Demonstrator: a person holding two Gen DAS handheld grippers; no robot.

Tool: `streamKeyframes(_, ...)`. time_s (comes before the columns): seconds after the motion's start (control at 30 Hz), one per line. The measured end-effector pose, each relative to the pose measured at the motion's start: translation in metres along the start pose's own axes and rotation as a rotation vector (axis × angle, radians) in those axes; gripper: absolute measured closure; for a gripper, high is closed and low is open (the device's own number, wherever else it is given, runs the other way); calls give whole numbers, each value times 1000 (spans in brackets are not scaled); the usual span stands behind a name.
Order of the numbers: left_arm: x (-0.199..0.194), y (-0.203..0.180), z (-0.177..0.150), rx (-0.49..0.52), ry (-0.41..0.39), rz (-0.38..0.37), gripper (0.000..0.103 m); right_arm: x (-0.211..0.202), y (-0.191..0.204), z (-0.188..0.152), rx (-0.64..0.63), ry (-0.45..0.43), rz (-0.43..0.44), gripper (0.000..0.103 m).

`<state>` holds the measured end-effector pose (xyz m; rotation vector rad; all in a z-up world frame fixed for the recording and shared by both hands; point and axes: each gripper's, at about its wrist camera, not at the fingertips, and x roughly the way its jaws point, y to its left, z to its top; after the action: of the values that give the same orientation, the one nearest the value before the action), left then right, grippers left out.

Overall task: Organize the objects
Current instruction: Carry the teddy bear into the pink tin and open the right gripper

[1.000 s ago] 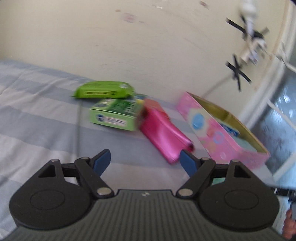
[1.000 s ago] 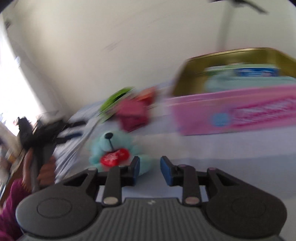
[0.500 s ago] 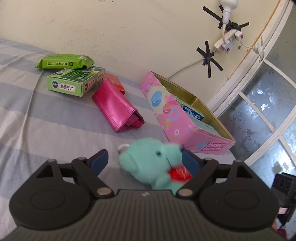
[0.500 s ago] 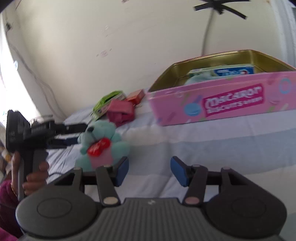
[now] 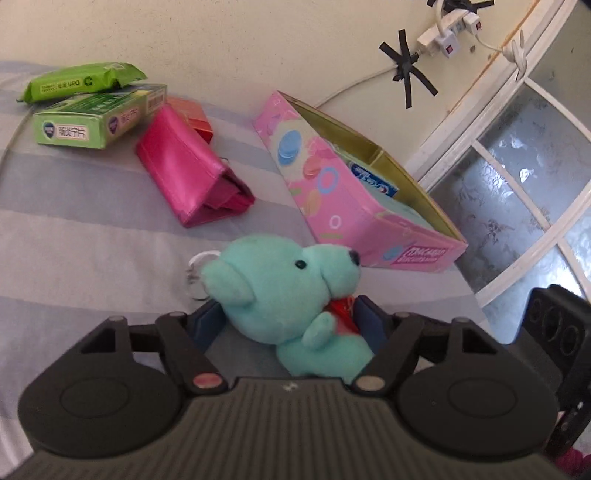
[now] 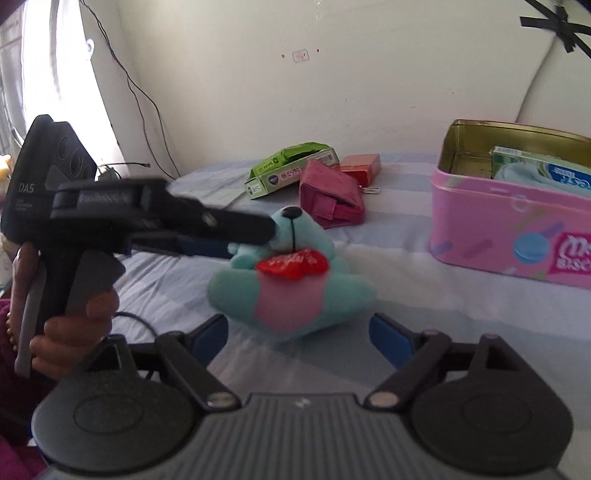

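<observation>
A single teal plush bear [image 5: 284,295], a red heart at its chest, sat on the striped bed sheet [image 5: 74,229] between the blue pads of the left tool [image 5: 286,325], whose jaws were closing around it; whether the pads already pressed the toy could not be told. From the right wrist view, the same bear [image 6: 291,288] lay just ahead of the right tool [image 6: 299,332], its jaws opening with nothing between them. A hand [image 6: 70,332] gripped the left tool's handle at the picture's left edge.

One pink biscuit tin [image 5: 343,206] stood open to the right of the bear, holding one toothpaste box [image 5: 373,181] and one pale blue item. Behind the bear lay one magenta wallet [image 5: 192,177], one small red box [image 5: 192,118], one green carton [image 5: 96,122] and one green wipes packet [image 5: 81,81] resting partly atop the carton. One metal key ring [image 5: 199,273] showed at the bear's ear. On the wall, one white power strip [image 5: 447,29] was fixed with black tape beside a frosted window [image 5: 524,177].
</observation>
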<state>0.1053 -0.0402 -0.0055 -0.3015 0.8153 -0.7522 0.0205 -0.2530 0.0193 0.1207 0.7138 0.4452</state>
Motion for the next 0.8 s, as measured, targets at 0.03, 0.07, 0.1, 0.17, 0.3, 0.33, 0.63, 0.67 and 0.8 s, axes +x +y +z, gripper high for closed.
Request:
streamKeyframes(0.03,-1,-7,3,30,-10,18,29,6,-2,2,18,5,-7,22)
streamKeyframes(0.07,-4,-15,8,64,-27,27,29,7,-3,3,19,-14,-8,27)
streamKeyframes(0.1,-8,-23,14,91,-46,19,29,6,-2,4,11,-27,-10,30)
streamKeyframes(0.17,-13,-42,30,140,-82,-9,29,-7,-1,6,-23,-95,-28,32)
streamKeyframes(0.3,4,-82,62,246,-133,-68,29,-41,-8,21,-49,-256,-118,31)
streamKeyframes(0.33,13,-91,69,273,-140,-80,29,-48,-12,25,-45,-287,-149,31)
streamKeyframes(0.63,110,-110,103,293,-55,-58,23,-35,-75,54,2,-290,-393,28)
streamKeyframes(0.67,115,-111,104,291,-48,-44,22,-31,-79,56,-1,-276,-398,26)
streamKeyframes(0.8,120,-110,102,319,-58,40,17,-22,-86,57,3,-269,-390,11)
